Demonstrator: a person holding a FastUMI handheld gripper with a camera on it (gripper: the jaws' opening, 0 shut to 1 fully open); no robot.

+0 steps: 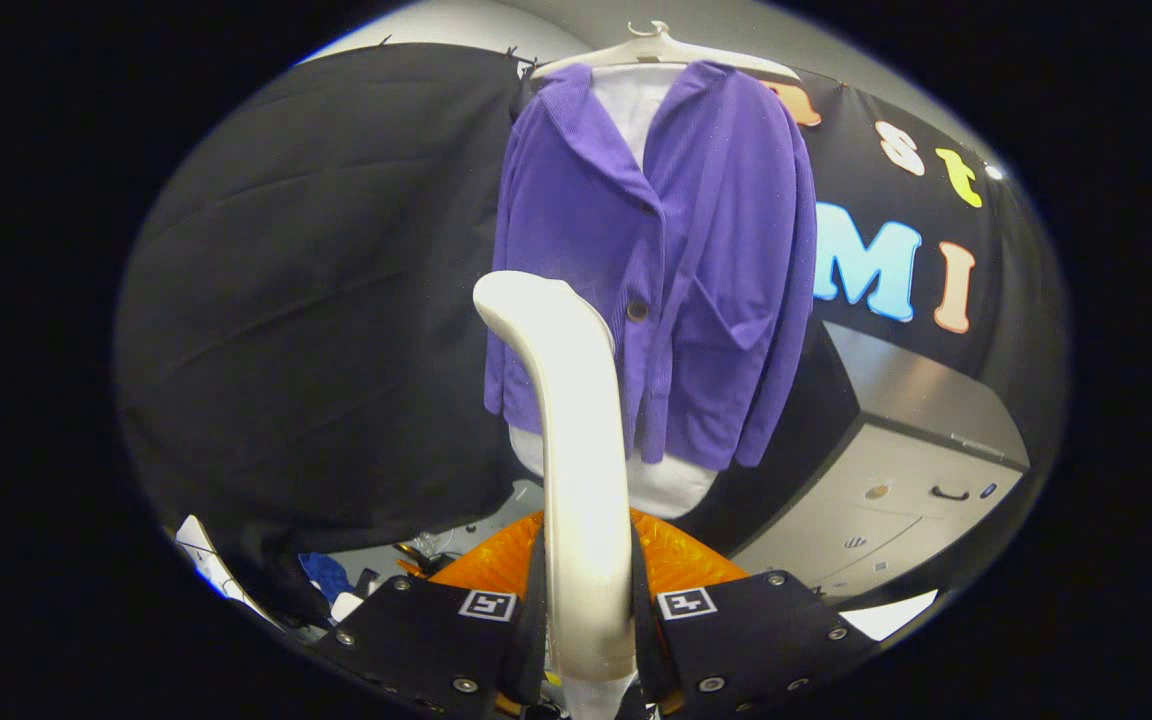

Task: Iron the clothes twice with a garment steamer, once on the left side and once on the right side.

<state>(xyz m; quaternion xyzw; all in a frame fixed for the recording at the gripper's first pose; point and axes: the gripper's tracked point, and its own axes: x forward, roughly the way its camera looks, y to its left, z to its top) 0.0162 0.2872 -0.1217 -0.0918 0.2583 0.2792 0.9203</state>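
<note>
The tool (588,610) is clamped on the white garment steamer (576,440), both fingers pressing its handle so the head stands upright and aims at the purple jacket (706,260). That jacket hangs from a white hanger (658,48) beyond the steamer, apart from it, its front open to a pass down either side.

The garment steamer (576,440) is showing a smooth, glossy plastic shell, and the gripper (588,620) is pressing both fingers against its handle. The jacket (696,280) is hanging as a finely ribbed, matt cloth with a hard, dull button (637,310). Under it, a shirt (636,100) is appearing as smooth plain cloth. The hanger (661,50) is looking like smooth plastic. The cabinet (896,470) is presenting a smooth, satin finish. The booth wall (316,300) is hanging as matt, creased cloth.
</note>
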